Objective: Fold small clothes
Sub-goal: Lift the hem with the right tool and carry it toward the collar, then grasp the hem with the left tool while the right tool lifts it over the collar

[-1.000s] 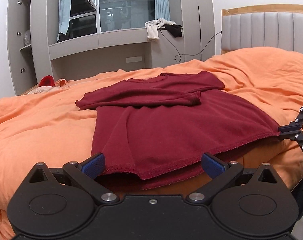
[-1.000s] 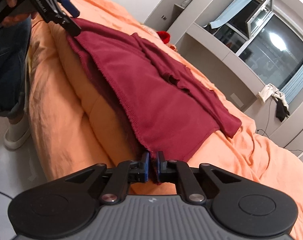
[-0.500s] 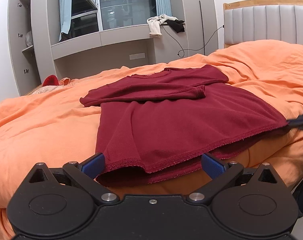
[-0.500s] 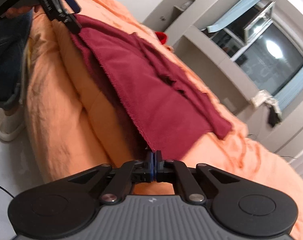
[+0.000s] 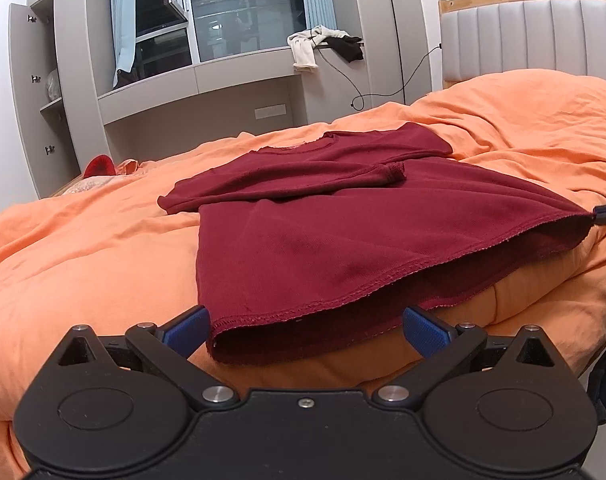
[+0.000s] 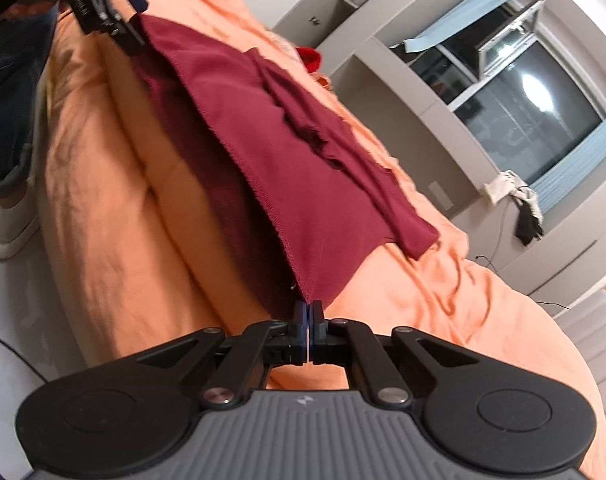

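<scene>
My left camera sits low behind my spread fingers [image 5: 185, 330], facing across the bed [image 5: 83, 248] toward the window [image 5: 239, 8]. My right looks along the bed edge past my closed fingertips. Both share the maroon shirt [image 5: 343, 232].

The right gripper [image 6: 309, 314] pinches the near hem corner of the maroon shirt [image 6: 279, 116], which stretches ahead across the orange duvet [image 6: 115, 200] toward the left gripper [image 6: 121, 12].
</scene>
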The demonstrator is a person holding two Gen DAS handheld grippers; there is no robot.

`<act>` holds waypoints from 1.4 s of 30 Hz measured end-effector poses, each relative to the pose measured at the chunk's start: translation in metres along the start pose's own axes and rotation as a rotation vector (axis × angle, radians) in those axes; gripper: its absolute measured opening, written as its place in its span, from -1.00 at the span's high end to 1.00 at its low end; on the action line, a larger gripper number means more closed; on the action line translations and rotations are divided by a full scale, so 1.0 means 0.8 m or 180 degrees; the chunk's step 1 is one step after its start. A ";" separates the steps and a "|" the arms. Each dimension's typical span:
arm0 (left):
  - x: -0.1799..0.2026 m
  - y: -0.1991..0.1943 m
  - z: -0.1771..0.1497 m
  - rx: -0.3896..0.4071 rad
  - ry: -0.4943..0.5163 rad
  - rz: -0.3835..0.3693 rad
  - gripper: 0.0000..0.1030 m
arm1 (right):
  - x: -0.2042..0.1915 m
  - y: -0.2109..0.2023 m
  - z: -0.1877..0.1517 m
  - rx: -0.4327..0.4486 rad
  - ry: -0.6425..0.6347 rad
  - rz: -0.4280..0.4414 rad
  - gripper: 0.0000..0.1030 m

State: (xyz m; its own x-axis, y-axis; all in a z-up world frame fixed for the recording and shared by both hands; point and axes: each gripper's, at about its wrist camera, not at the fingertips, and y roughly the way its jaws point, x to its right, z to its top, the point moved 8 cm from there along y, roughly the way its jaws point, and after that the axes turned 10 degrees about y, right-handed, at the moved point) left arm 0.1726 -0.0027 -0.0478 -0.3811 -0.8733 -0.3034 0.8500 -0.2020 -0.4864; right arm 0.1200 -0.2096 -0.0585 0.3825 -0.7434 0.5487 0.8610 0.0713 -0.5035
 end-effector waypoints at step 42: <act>0.045 0.041 0.001 -0.0470 0.1731 0.0359 -0.55 | 0.027 0.024 0.040 0.0948 0.0282 -0.0604 0.90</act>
State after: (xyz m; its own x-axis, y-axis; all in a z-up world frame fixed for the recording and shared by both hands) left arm 0.1870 -0.0410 -0.0736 -0.4563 -0.5244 -0.7189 0.8515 -0.0227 -0.5239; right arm 0.1556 -0.2033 -0.0347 0.1873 -0.8158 0.5471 0.9788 0.1076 -0.1746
